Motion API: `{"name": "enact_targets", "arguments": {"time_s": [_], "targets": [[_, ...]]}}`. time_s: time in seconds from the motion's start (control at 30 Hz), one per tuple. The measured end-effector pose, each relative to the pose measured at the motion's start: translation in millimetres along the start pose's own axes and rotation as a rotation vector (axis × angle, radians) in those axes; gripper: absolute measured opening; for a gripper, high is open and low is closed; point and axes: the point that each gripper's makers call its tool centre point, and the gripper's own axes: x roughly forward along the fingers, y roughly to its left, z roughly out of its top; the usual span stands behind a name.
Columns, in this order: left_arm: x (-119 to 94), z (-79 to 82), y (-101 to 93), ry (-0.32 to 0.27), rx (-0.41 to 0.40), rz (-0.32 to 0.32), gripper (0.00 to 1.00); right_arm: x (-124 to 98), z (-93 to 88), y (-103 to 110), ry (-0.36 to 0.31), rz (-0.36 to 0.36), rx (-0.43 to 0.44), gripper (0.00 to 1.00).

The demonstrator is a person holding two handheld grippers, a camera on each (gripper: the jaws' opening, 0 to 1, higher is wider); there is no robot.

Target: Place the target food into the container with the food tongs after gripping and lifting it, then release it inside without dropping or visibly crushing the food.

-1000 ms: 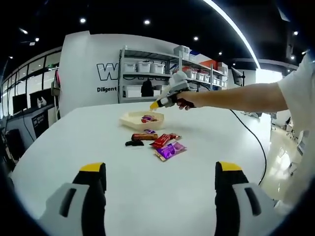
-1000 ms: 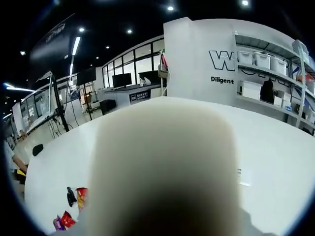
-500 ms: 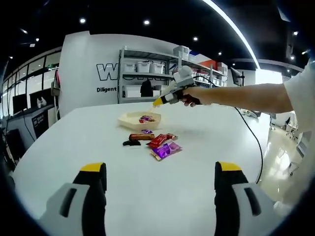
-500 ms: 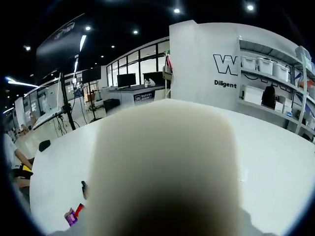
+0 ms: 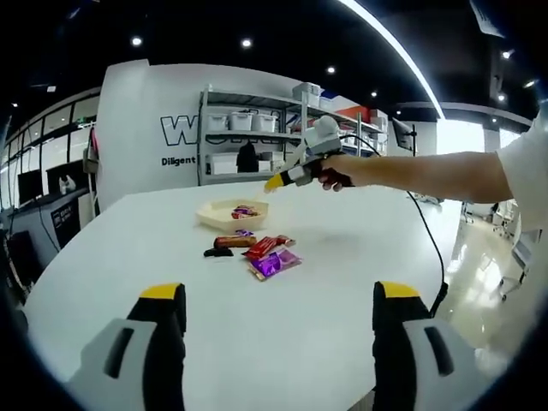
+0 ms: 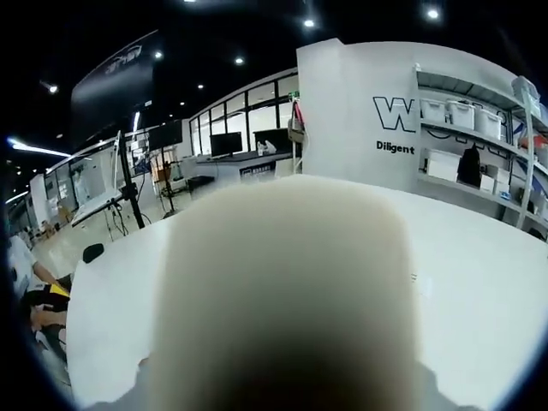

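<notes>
Since the earlier frame the right claw [image 5: 272, 181] has lifted higher above the shallow cream container [image 5: 229, 214]; its jaws appear pressed together, holding nothing visible. The left claw [image 5: 281, 295] is spread wide and empty, low over the white table [image 5: 342, 257]. One wrapped snack [image 5: 243, 211] lies in the container. Beside it on the table: one brown bar [image 5: 233, 242], one red packet [image 5: 265, 247], one purple packet [image 5: 272, 264], one black piece [image 5: 214, 253].
</notes>
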Motion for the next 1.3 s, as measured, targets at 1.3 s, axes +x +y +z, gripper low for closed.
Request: {"name": "enact_targets", "arguments": {"time_s": [1.3], "targets": [[-20.4,-10.0,-24.9,0.019,0.018,-0.024,0.87,-17.5,-86.8,39.9,0.09,0.048,-0.02,0.21]]}}
